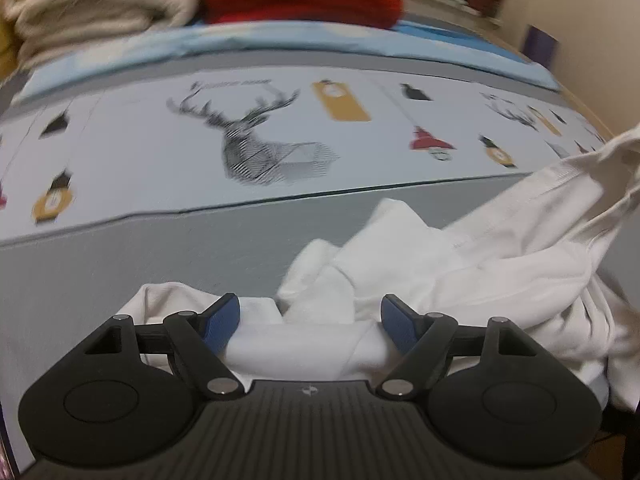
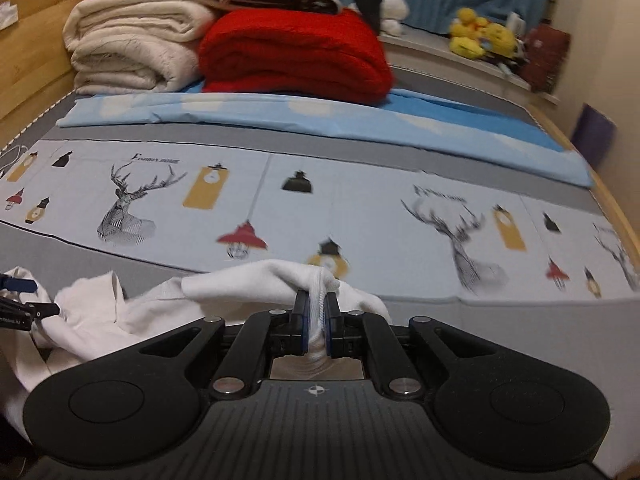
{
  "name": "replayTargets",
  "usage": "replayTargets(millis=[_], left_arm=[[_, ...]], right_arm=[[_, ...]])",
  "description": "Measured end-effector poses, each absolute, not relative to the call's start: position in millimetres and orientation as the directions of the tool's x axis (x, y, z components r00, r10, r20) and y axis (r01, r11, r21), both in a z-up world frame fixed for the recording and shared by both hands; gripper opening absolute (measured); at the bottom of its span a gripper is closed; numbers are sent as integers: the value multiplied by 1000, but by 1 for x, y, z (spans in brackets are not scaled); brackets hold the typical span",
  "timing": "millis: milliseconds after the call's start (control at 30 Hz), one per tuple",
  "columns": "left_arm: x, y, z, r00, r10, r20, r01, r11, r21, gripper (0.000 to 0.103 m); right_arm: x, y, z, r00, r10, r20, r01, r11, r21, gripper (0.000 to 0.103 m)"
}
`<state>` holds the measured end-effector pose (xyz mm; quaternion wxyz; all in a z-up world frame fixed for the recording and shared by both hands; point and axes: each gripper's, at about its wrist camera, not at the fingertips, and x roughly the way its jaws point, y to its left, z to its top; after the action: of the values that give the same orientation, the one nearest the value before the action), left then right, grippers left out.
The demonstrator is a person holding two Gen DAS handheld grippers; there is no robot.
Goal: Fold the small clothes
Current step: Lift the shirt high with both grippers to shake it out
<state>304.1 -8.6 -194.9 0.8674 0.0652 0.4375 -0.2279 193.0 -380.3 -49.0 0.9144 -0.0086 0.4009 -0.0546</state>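
the white garment (image 2: 132, 312) lies crumpled on the bed (image 2: 360, 216) below the deer print. right gripper (image 2: 316, 312) is clenched on its hem; left gripper (image 1: 310, 316) hovers released over it. spreading step; next, left should grasp another edge.

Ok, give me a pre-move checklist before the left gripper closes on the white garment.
1. Right gripper clamped on the white garment: ok, a bunched ribbed edge is pinched between its shut jaws.
2. Left gripper ready to grasp: ok, jaws wide open.
3. Fabric between the left jaws: ok, a white fold lies between the blue pads, not yet pressed.
4. Garment spread flat: not ok, it is crumpled and one part is lifted off the bed.
5. Room on the printed sheet ahead: ok, nothing lies on the deer print.
6. Which edge the left gripper would take: cannot tell, the folds hide it.
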Motion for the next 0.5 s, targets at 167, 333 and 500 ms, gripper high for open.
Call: replayTargets(millis=[167, 333, 500], left_arm=[[314, -5, -179, 519, -457, -722, 445, 866, -227, 82], [334, -36, -195, 438, -471, -765, 546, 816, -189, 81], [337, -49, -220, 376, -417, -828, 561, 813, -154, 47]], right_arm=[[174, -384, -57, 663, -92, -743, 98, 995, -35, 7], [172, -387, -63, 650, -84, -755, 107, 994, -17, 7], [172, -389, -66, 649, -72, -758, 103, 995, -6, 7]])
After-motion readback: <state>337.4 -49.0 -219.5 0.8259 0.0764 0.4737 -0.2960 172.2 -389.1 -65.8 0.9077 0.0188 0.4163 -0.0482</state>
